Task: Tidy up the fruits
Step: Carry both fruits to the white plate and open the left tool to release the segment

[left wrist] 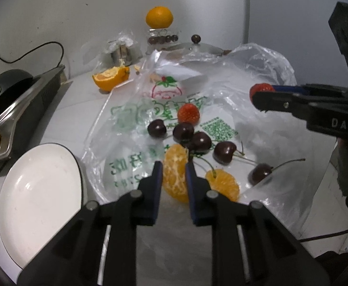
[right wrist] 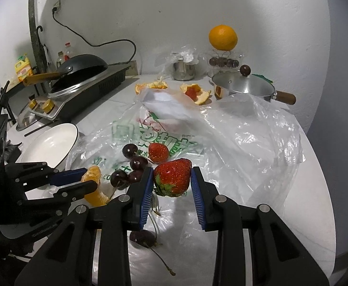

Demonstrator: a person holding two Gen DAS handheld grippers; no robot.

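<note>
Left gripper: jaws closed on a peeled orange piece, pads pressing both its sides.
Right gripper: blue pads clamped on a large strawberry, leaves toward the lower left, held above the bag.
Second orange piece: lies on the plastic bag, just right of the left gripper.
Cherries: dark cluster on the bag beyond the held orange piece; one more lies apart to the right.
Second strawberry: on the bag, behind the cherries.
White plate: beside the bag's left edge.
Whole orange: perched on a clear container against the back wall.
Lidded pot: behind the bag.
</note>
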